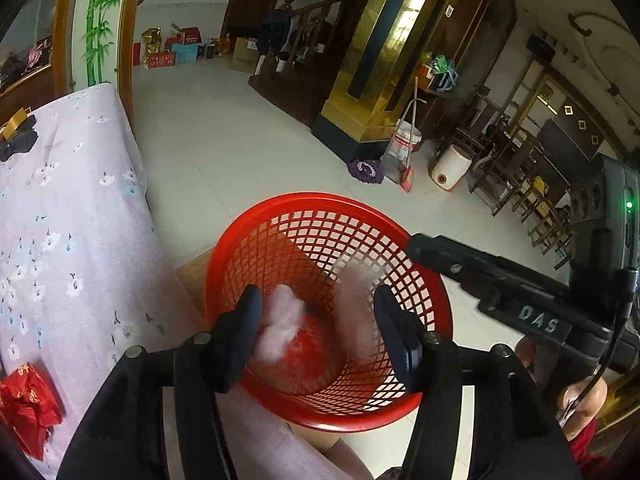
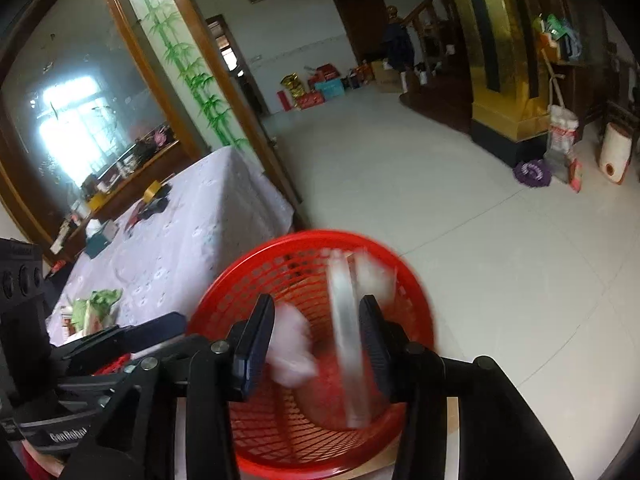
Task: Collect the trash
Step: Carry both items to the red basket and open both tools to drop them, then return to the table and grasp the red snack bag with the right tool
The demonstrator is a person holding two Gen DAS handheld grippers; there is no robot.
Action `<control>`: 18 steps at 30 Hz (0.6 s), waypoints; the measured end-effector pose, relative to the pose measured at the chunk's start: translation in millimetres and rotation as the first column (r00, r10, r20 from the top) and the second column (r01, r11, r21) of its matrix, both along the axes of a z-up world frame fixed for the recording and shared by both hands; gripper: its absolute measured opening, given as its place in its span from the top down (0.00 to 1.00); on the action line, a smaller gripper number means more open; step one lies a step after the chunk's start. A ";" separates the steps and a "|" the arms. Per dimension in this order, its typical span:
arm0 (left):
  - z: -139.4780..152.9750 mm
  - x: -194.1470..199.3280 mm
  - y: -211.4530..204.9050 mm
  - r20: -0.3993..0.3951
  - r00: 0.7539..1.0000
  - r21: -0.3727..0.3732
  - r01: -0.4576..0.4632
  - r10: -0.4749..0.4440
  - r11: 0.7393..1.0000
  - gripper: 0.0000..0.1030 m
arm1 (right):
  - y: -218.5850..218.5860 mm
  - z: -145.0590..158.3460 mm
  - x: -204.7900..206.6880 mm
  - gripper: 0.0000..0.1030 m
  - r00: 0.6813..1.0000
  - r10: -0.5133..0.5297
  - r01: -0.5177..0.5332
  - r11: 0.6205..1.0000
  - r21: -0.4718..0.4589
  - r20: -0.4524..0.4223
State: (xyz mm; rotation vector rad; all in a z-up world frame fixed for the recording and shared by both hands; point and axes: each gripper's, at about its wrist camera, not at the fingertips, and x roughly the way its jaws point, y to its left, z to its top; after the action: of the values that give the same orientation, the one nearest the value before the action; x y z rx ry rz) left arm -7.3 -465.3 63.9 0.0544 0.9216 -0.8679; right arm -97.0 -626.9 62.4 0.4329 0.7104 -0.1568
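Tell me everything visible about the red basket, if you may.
The red basket looks like glossy plastic, round, with a smooth solid rim and lattice walls of square holes. It stands upright on the pale tiled floor, close beside the cloth-covered table. White crumpled pieces, blurred, are inside it. Both grippers hover over its mouth; neither clearly touches it.

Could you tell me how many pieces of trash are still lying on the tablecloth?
2: a crumpled red wrapper at the near edge in the left wrist view, and a green wrapper in the right wrist view. Others may be hidden.
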 end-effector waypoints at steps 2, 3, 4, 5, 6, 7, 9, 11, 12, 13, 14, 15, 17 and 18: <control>1.9 3.0 5.2 -0.028 0.999 -0.012 -0.017 0.016 1.000 0.45 | -5.5 0.3 -1.3 0.53 1.000 -0.003 0.003 1.000 0.016 0.000; 3.4 1.8 10.3 -0.026 0.999 -0.014 -0.033 0.032 0.999 0.45 | -7.7 1.1 -1.6 0.53 1.000 -0.005 0.005 1.000 0.027 -0.002; 3.7 -0.1 18.0 -0.009 0.999 -0.007 -0.052 0.051 0.999 0.45 | -8.6 1.7 -1.5 0.53 1.000 -0.004 0.004 1.000 0.030 -0.002; 6.1 -3.7 23.4 0.012 0.998 -0.001 -0.059 0.059 0.998 0.44 | -7.7 4.7 -2.7 0.53 1.000 0.001 -0.001 1.000 0.030 0.001; 9.2 -7.8 30.4 0.033 0.998 0.007 -0.062 0.062 0.998 0.42 | -7.0 7.2 -3.6 0.53 1.000 0.007 -0.007 1.000 0.029 0.005; 13.6 -12.9 41.4 0.058 0.996 0.013 -0.075 0.074 0.997 0.41 | -4.4 10.7 -4.2 0.53 1.000 0.014 -0.014 0.999 0.028 0.008; 20.8 -19.8 60.5 0.092 0.990 0.006 -0.106 0.105 0.994 0.38 | 6.1 17.7 -2.7 0.53 0.999 0.048 -0.049 0.998 0.025 0.015; 26.8 -26.8 83.9 0.116 0.983 -0.002 -0.143 0.142 0.990 0.35 | 23.2 26.8 1.2 0.53 0.995 0.098 -0.098 0.995 0.009 0.022; 28.9 -29.7 96.7 0.124 0.979 -0.009 -0.163 0.163 0.987 0.35 | 29.0 28.0 2.0 0.52 0.993 0.116 -0.116 0.993 0.005 0.024; 31.3 -32.7 108.8 0.132 0.974 -0.011 -0.184 0.183 0.983 0.34 | 38.3 30.8 5.0 0.51 0.990 0.141 -0.141 0.990 0.004 0.029; 32.0 -35.0 118.6 0.136 0.971 -0.008 -0.197 0.196 0.980 0.34 | 51.0 32.8 7.9 0.50 0.985 0.170 -0.170 0.985 0.005 0.036; 31.5 -38.1 133.2 0.135 0.969 -0.004 -0.210 0.209 0.978 0.34 | 60.6 33.6 10.1 0.48 0.981 0.190 -0.191 0.982 0.007 0.040; 29.1 -43.1 156.3 0.136 0.961 0.006 -0.242 0.239 0.970 0.34 | 86.5 32.5 15.0 0.46 0.969 0.242 -0.243 0.970 0.012 0.045; 27.6 -45.2 168.5 0.136 0.958 0.011 -0.258 0.254 0.966 0.34 | 99.8 29.9 17.4 0.46 0.962 0.269 -0.270 0.963 0.019 0.041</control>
State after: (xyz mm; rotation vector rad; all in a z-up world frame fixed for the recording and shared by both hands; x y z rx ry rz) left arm -52.6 -296.8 91.5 0.0164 0.7950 -0.6029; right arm -79.6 -527.0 92.3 0.3575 0.7276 0.1167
